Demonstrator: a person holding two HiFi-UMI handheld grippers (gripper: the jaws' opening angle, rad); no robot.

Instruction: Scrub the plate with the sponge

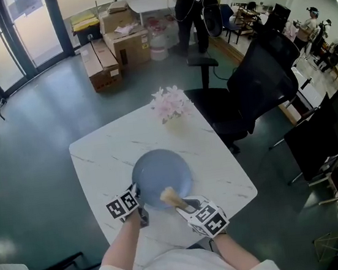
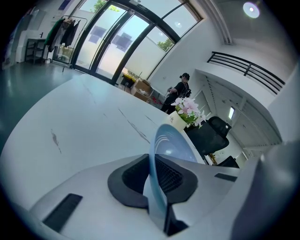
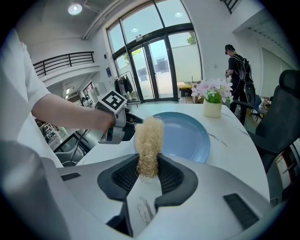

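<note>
Head view, left to right: left gripper (image 1: 138,198), jaws clamped on near rim of blue plate (image 1: 161,172), on marble table (image 1: 101,155); right gripper (image 1: 187,204), jaws pinching fibrous sponge (image 1: 169,195) over plate. Risk: scrubbing pressure may slip the thin rim grip.

Both bare forearms reach forward out of short white sleeves; the left forearm (image 1: 120,245) ends in the left gripper (image 1: 139,197), which tilts downward with its marker cube facing up. Its jaws are pinched on the near rim of the plate (image 1: 162,175) — the rim runs edge-on between them; the right forearm (image 1: 234,253) carries the right gripper (image 1: 183,202) just beside it, also angled down and forward, jaws clamped on the sponge (image 1: 169,195) — its straw-coloured tuft sticks out past the tips.
</note>
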